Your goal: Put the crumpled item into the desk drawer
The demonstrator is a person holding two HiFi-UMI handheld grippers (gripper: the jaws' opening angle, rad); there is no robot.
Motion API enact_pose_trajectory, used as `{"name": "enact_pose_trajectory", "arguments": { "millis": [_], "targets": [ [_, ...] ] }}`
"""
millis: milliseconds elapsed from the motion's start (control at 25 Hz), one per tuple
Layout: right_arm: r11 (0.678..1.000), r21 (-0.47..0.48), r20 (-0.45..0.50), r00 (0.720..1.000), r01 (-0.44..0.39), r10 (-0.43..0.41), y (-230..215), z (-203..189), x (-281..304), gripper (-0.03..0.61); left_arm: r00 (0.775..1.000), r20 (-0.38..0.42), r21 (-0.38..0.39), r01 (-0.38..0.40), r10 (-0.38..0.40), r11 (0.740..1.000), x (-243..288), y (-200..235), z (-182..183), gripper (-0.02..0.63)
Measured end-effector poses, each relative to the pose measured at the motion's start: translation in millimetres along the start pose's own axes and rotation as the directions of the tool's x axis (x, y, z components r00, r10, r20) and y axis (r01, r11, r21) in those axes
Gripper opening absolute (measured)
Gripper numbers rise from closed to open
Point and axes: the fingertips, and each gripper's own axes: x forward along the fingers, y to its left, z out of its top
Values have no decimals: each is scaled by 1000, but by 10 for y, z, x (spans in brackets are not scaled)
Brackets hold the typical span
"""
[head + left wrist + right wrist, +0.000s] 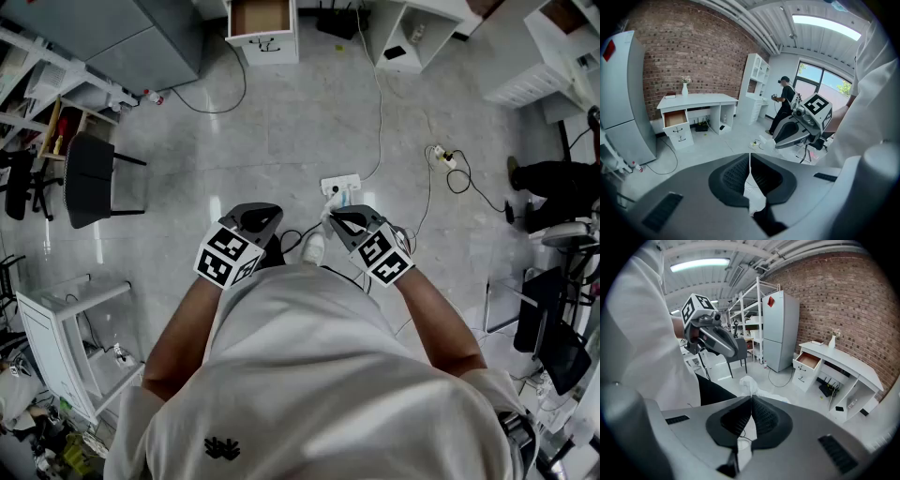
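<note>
My right gripper (343,223) is shut on a crumpled white item (748,382) that sticks out past its tips; from the left gripper view the item (767,140) shows at that gripper's nose. My left gripper (253,220) is shut with nothing in it. Both are held close together in front of my torso, above the floor. The white desk (265,42) stands far ahead, its top drawer (260,16) pulled open with a brown inside. The open drawer also shows in the left gripper view (675,118) and the right gripper view (807,360).
A power strip (340,185) with cables lies on the floor just ahead. A black chair (91,179) stands at the left and a grey fridge (781,330) next to the desk. Another person (783,107) stands by the white shelf (755,84).
</note>
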Motion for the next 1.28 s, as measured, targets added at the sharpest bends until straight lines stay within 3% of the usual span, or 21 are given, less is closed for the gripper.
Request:
{"name": "enact_pose_trajectory", "arguments": {
  "millis": [200,440,800,1120,1280],
  "targets": [
    [1000,1,-20,1000,-1,1,-271,225,332,29,1000,0,-12,12,-12,1000,21,451,65,29],
    [999,24,-48,998,43,-42,-934,620,844,29,999,11,-18,39,-38,999,250,1359,299,29],
    [994,13,-101,989,110,-108,-2075,1684,1751,29,994,44,7,97,-97,995,377,3009,1041,29],
    [993,-86,-101,991,85,-93,-2699,2482,2535,29,996,38,13,81,-81,997,325,3978,1114,29],
    [988,-150,-109,992,46,-63,-2818,2827,2842,29,997,72,-35,41,-38,999,182,4354,1138,29]
  ]
}}
